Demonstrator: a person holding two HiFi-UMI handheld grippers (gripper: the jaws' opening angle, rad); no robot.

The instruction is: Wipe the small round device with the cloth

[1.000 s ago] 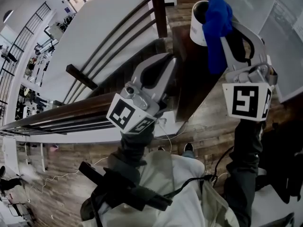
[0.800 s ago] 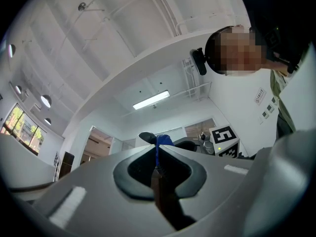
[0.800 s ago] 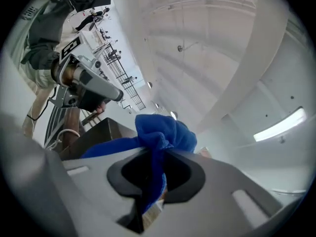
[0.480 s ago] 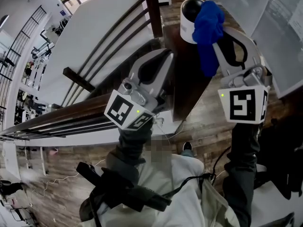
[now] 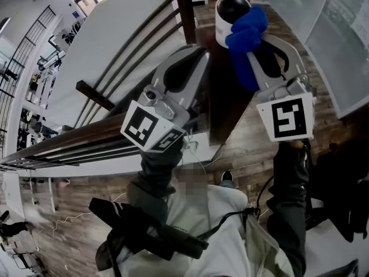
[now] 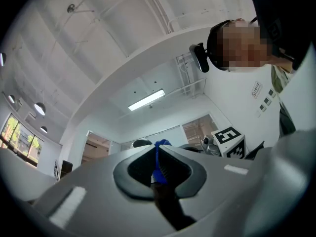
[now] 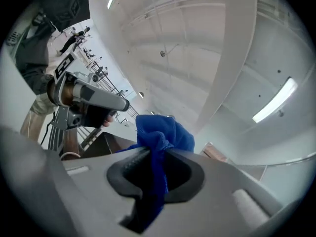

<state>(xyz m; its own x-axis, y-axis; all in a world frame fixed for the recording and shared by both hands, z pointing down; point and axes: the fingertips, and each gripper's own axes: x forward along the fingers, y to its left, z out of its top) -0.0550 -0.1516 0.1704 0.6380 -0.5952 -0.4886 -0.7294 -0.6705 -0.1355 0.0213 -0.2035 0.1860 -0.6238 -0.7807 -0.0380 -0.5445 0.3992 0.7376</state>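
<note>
The wiping itself looks to be just starting: the right tongs (image 5: 247, 46) are clamped on a bunched blue cloth (image 5: 248, 30), a soft, fleecy wad that bulges above the tips and hangs in a loose tail below them, and its upper fold seems to touch the right side of the small round device (image 5: 232, 7). That device, a short white cylinder with a glossy black domed top, stands at the far end of a dark wooden ledge (image 5: 226, 97) beside a slatted railing (image 5: 132, 45). The left tongs (image 5: 197, 55) are closed on nothing and hover near the ledge's edge. Next, I judge, the cloth needs pressing on the dome and sweeping round without toppling the device
</note>
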